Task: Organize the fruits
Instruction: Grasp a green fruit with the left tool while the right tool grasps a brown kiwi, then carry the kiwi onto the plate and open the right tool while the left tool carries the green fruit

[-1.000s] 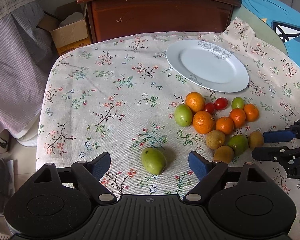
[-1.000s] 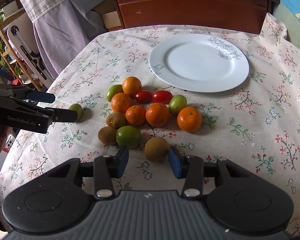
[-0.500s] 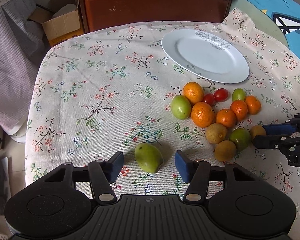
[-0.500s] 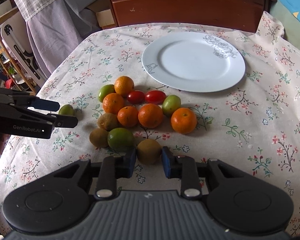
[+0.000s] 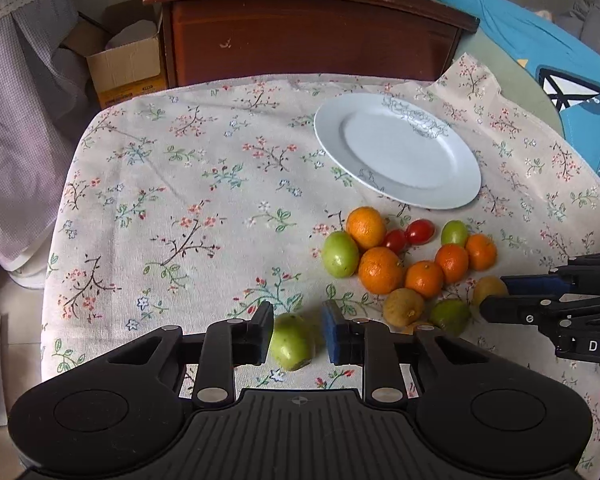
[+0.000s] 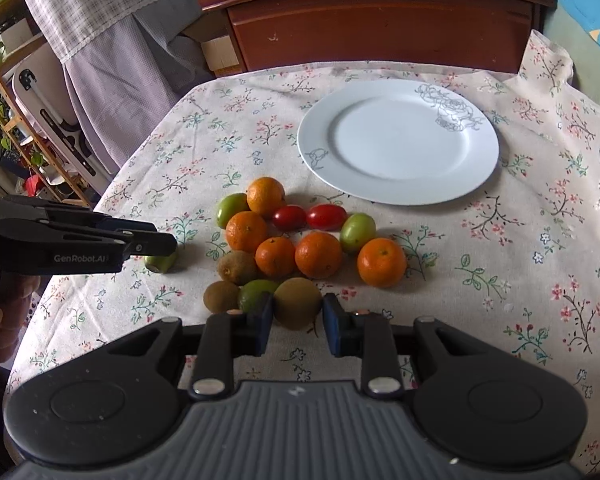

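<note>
- Progress: early stage, by my reading; the white plate (image 6: pixel 398 142) is sitting bare at the far side of the table (image 5: pixel 188 184); no fruit is lying on it yet.
- Left gripper (image 5: pixel 296 332) is bracketing a lone green fruit (image 5: pixel 292 346) that is lying apart from the pile, near the table's near edge; its jaws have just been closing in on it; the left pad looks to be touching the fruit, while a thin gap seems to be showing at the right blue pad, so I am judging the grip not quite seated.
- Right gripper (image 6: pixel 296 316) is closed on a brown kiwi (image 6: pixel 298 307) at the near edge of the pile; both pads are pressing its sides; the kiwi is resting on the cloth, not yet lifted.
- Remaining pile is lying just in front of the plate: five oranges (image 6: pixel 318 254), two red tomatoes (image 6: pixel 326 216), green fruits (image 6: pixel 358 232), a lime (image 6: pixel 256 292) and two more kiwis (image 6: pixel 238 266), most of them touching one another.
- Outstanding, as a judgement: lifting both fruits, carrying them over, then working through the whole cluster; nearly all of the task is left.
- The intended arrangement cannot be told from these views.
</note>
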Demonstrator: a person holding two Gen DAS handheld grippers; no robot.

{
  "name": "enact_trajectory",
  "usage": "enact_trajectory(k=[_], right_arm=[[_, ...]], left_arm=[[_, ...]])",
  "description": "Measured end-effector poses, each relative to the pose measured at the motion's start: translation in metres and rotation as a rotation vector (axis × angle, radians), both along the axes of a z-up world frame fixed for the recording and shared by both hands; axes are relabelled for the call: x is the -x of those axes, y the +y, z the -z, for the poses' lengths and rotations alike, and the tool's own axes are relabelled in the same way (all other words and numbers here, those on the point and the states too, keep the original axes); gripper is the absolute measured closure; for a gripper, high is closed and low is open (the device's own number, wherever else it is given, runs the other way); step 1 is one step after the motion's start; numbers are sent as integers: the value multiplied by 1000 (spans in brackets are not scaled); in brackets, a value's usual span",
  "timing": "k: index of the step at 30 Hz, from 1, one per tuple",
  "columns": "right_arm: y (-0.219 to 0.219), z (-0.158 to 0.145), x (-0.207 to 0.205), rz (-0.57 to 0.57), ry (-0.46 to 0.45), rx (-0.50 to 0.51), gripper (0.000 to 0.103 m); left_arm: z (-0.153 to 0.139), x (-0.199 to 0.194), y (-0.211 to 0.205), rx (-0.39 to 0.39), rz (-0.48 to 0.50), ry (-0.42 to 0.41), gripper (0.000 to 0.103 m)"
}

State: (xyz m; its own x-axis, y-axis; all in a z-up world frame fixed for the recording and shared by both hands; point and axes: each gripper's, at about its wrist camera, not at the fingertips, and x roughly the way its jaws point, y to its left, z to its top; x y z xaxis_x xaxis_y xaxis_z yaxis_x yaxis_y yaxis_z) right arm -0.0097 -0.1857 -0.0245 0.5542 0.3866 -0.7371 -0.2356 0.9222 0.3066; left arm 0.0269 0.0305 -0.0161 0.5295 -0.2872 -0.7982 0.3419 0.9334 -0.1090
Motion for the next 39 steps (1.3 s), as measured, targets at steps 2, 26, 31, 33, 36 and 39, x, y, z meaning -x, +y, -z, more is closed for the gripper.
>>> enact_trajectory(k=[2, 26, 31, 33, 36, 39], right_arm=[[-2, -1, -1, 9, -2, -5, 76], [-6, -9, -6, 37, -5, -34, 76], [-14, -15, -15, 79, -20, -49, 76], [-16, -18, -21, 98, -35, -53, 76], [-22, -22, -32, 124, -51, -63, 76], [-28, -21, -45, 159, -60, -58, 76]], left_arm=[[-2, 0, -1, -6, 0, -2, 79], [12, -1, -1, -54, -12, 14, 78], [-6, -11, -5, 50, -28, -13, 78], [-10, -19, -12, 74, -29, -23, 78], [-14, -32, -23, 99, -29, -44, 78], [-18, -44, -35, 120, -18, -59, 78]])
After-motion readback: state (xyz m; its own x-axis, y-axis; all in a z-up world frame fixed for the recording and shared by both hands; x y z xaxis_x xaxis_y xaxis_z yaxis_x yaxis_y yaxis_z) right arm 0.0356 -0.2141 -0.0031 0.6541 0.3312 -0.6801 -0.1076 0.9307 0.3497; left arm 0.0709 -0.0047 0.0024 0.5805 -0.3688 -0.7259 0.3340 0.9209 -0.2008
